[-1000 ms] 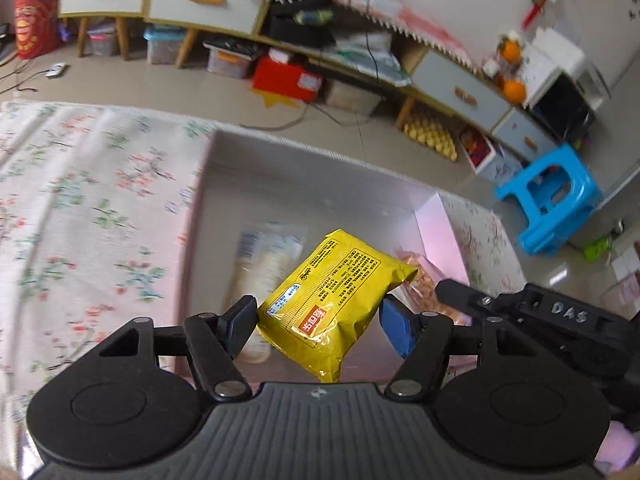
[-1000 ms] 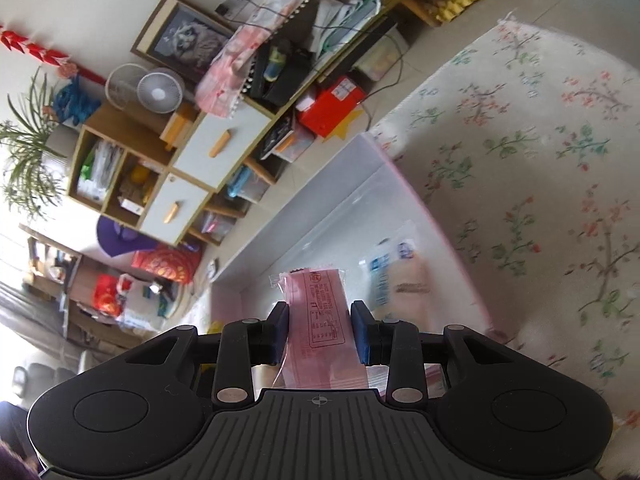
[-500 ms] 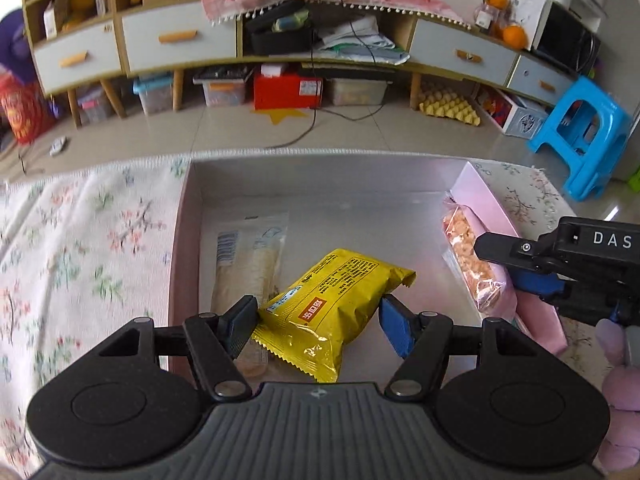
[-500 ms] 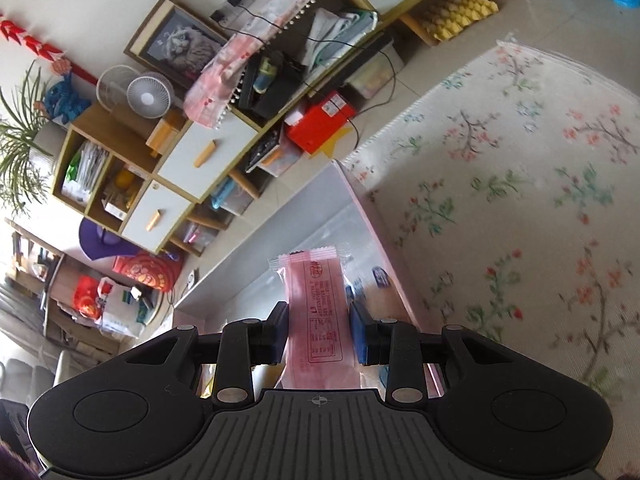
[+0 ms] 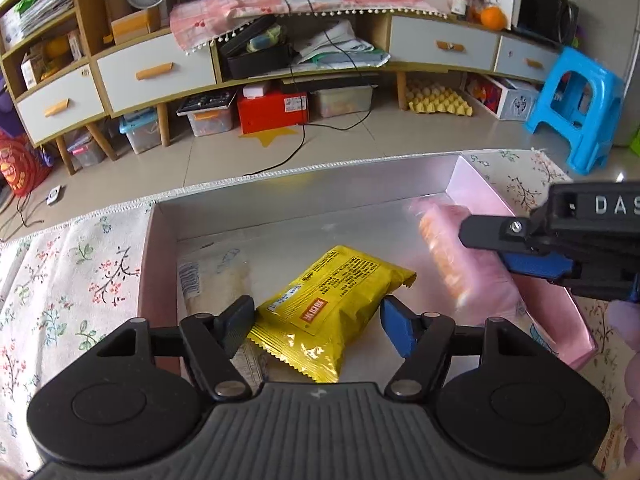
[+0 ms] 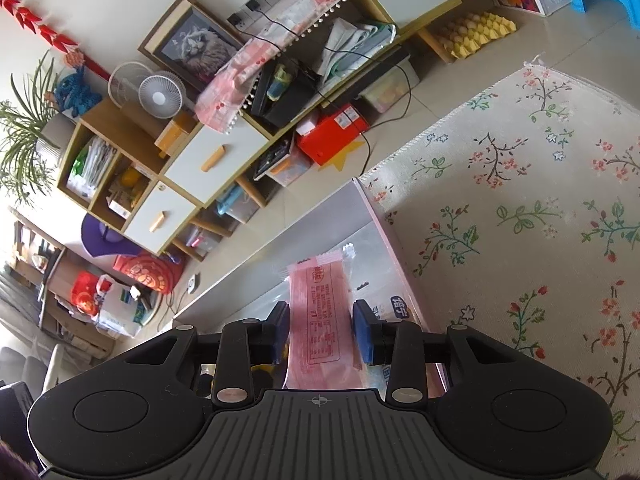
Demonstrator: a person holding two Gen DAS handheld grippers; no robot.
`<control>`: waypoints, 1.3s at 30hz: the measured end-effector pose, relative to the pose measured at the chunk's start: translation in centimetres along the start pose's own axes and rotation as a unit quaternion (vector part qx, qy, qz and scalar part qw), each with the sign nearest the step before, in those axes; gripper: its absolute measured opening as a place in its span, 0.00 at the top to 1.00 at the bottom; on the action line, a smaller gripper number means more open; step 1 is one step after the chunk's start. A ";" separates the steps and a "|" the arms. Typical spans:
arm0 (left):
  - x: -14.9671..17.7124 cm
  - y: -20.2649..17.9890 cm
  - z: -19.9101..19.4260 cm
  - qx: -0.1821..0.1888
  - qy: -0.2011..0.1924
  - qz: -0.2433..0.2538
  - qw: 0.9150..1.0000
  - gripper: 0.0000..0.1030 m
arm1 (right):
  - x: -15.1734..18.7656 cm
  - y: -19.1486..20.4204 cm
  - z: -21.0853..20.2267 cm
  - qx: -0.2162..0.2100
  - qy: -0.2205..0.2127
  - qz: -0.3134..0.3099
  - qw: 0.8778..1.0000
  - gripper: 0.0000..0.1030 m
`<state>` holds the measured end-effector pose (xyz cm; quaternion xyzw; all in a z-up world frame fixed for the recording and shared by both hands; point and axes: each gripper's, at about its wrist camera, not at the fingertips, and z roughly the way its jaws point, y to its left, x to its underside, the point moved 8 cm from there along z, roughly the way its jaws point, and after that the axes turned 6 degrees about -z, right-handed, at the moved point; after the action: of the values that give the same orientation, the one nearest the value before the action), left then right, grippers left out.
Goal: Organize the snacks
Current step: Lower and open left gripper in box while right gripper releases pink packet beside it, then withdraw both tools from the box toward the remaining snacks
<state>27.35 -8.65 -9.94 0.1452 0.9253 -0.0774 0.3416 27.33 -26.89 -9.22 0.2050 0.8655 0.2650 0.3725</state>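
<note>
A pink-walled box with a silver floor sits on the floral cloth. In the left wrist view my left gripper is open, its pads on either side of a yellow snack pack that lies on the box floor. A pale wafer pack lies at the box's left side. My right gripper holds a pink snack pack over the box's right part; its jaws have begun to part. The right gripper and the blurred pink pack show at the right of the left wrist view.
The floral cloth covers the table around the box. Beyond the table's far edge are tiled floor, a long cabinet and a blue stool. Another white-blue pack lies against the box's right wall.
The left gripper has drawn back and up; the yellow pack now rests on the box floor between open pads. The right gripper lowered the pink pack into the box and its jaws widened slightly.
</note>
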 end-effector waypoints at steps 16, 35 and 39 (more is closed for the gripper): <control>0.8 0.8 -5.3 0.031 -0.019 -0.035 0.999 0.08 | -0.4 2.1 -4.3 -0.002 -0.027 -0.012 1.000 0.20; 5.9 4.9 -12.5 -0.005 -0.013 -0.053 0.998 0.00 | 6.4 8.7 -10.8 0.023 0.041 -0.177 0.983 0.11; 7.4 6.3 -13.1 -0.019 -0.014 -0.065 0.998 0.00 | 8.6 9.3 -10.8 0.020 0.057 -0.200 0.978 0.11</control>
<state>16.02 2.10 -5.17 0.0772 0.9292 -0.0837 0.3515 15.14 -18.22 -1.84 0.0194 0.9138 0.1791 0.3641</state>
